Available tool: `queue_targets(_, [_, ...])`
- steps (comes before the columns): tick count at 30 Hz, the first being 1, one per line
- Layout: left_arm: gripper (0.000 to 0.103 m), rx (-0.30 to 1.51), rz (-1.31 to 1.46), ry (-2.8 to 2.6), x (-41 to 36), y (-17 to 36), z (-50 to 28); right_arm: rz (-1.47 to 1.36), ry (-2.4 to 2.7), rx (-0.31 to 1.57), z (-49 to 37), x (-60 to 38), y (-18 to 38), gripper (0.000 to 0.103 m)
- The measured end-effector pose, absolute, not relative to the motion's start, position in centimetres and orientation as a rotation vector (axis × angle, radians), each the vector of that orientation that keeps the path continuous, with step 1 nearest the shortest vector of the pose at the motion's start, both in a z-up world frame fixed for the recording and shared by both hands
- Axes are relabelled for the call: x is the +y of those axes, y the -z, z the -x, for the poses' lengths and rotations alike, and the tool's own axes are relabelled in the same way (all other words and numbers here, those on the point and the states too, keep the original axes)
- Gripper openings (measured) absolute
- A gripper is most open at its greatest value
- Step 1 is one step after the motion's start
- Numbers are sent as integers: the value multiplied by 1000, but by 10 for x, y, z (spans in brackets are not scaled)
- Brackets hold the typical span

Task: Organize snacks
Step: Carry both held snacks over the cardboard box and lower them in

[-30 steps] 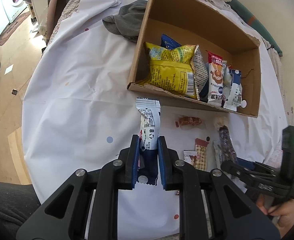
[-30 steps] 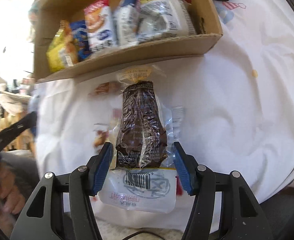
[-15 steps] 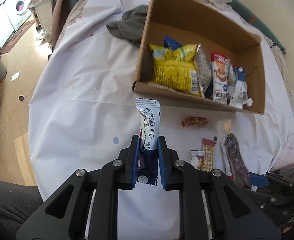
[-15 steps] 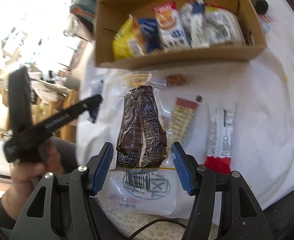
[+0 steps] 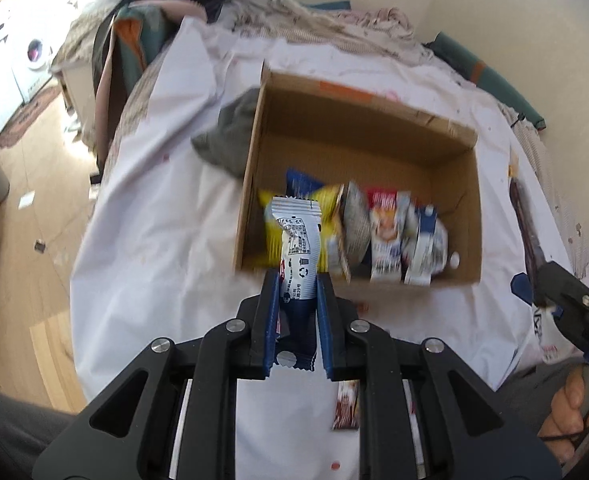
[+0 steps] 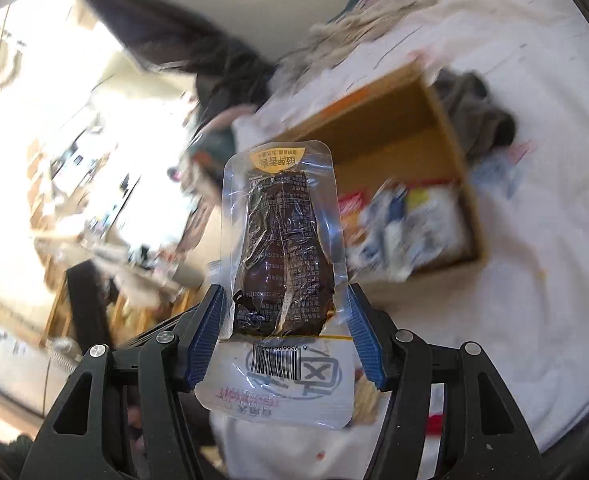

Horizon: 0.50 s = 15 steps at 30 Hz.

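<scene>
**Two snack packs gripped in the air before the box**

Nearest in the left wrist view: left gripper [image 5: 296, 312], jaws clamped tight on a slim silver-and-blue snack packet [image 5: 297, 252], held upright and clear of the white sheet [image 5: 162, 248]. Below the jaws, flat on the sheet, a small brown-and-white sachet [image 5: 346, 406]. At the right edge, part of the right gripper [image 5: 566, 300] and the hand [image 5: 570, 412] around its handle.

In the right wrist view: right gripper [image 6: 284, 332], jaws closed on the sides of a clear vacuum pouch [image 6: 282, 264] with a dark brown filling, barcode end toward the camera, yellow label end pointing away, lifted off the surface.

Just beyond both packs, resting on the sheet: open cardboard box [image 5: 466, 208], with a row of snack bags [image 5: 382, 236] standing along its near wall, yellow, grey, red-and-white, and blue-and-white; rest of the box floor bare. Touching the box's outer left wall, a crumpled grey cloth [image 5: 230, 136]. Farther back, rumpled bedding [image 5: 334, 24] against a pale wall; far left, wooden floor [image 5: 26, 184] and a washing machine [image 5: 34, 54].
</scene>
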<state>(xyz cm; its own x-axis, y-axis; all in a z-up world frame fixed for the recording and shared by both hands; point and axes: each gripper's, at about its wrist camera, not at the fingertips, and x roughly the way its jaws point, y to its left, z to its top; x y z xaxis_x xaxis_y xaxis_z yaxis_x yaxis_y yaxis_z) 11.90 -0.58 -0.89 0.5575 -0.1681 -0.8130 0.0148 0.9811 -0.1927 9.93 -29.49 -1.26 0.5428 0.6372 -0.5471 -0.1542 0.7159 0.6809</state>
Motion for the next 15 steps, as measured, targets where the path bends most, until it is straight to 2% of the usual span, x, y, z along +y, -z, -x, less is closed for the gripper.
queue_targets(10, [15,940,111,143,-28,-7,-164,-533,-408,862,-138,-329,10,63])
queue_targets(15, [15,919,83,158,-40,-4,-186,-453,-375,879,-162,-315,17,63])
